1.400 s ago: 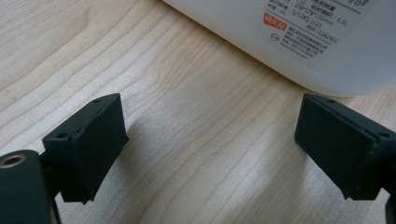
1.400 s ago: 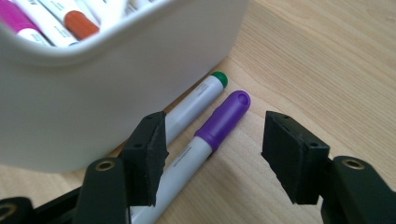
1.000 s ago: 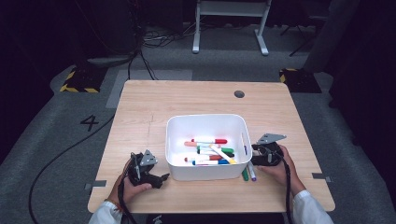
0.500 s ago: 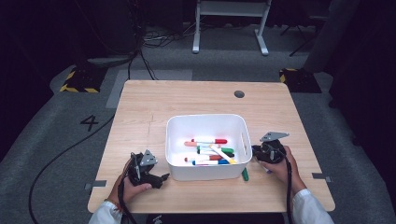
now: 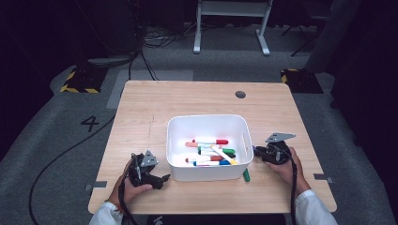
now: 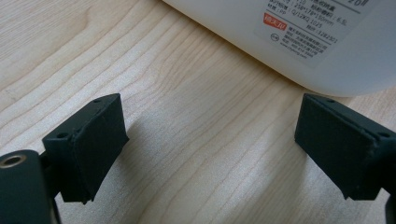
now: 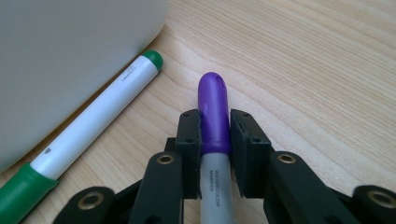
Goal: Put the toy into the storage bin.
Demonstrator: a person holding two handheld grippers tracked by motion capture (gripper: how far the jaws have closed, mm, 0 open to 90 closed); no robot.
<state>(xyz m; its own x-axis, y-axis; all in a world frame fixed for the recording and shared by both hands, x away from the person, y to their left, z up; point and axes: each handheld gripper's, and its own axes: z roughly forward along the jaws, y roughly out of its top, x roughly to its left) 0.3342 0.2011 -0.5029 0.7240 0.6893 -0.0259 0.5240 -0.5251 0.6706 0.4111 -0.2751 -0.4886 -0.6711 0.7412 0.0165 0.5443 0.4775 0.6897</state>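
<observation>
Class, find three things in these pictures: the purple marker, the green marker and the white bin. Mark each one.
purple marker (image 7: 214,109), right gripper view, on its purple cap.
green marker (image 7: 95,116), right gripper view, on its white barrel.
white bin (image 5: 208,120), high view, on its far rim.

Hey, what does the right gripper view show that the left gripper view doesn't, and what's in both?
Right gripper view: the right gripper is shut on a purple marker, and a green marker lies on the table beside the bin. Left gripper view: the left gripper is open over bare wood, near a printed label on the bin. Both share the white bin and the wooden table.
</observation>
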